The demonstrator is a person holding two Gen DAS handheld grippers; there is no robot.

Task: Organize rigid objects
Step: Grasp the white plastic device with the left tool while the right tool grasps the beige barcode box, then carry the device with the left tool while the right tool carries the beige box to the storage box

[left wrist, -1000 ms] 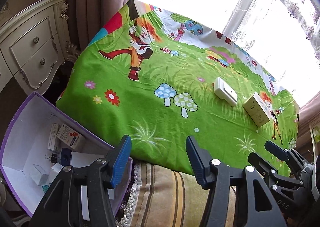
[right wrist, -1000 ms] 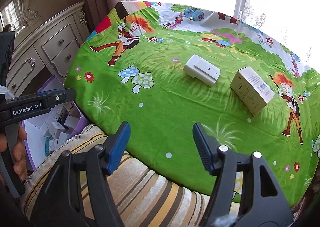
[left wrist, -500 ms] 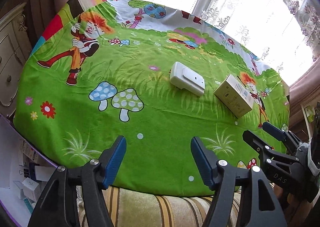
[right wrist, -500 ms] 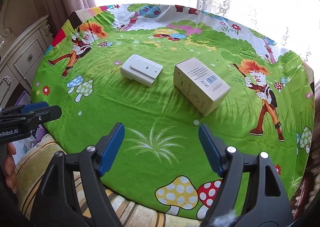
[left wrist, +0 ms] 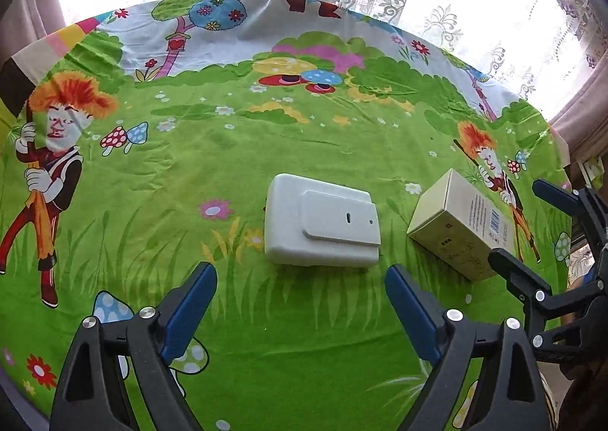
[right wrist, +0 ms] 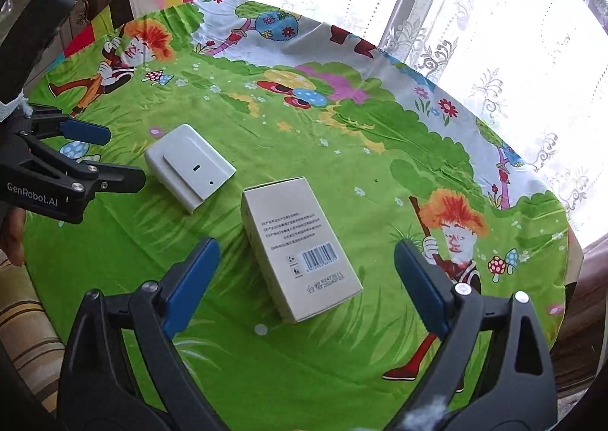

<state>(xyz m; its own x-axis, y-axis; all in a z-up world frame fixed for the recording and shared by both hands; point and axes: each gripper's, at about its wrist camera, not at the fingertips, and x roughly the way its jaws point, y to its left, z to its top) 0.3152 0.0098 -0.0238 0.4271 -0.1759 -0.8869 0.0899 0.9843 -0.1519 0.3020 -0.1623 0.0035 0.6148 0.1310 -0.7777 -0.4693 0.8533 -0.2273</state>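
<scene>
Over on the left, the left gripper [left wrist: 300, 301] comes in above the green cartoon tablecloth [left wrist: 152, 172], its jaws just having spread wide, nothing between them. Right ahead of its blue pads sits the white device [left wrist: 321, 227], lying flat on the cloth, lined up with the gap but not yet touched. Moving right, the cardboard box [right wrist: 298, 248] lies flat just beside the device, barcode face up, angled across the cloth, the two near each other but apart. And the right gripper [right wrist: 306, 286] is on it: jaws likewise just opened wide, blue pads standing either side of the box's near end, though I can't see either pad pressing on it, so no grip yet.

So where are we? Both items are on the table, neither is lifted, neither is put away. This looks like the approach to a double pick, one item per gripper. The grasping, carrying and stowing are all still ahead.
</scene>
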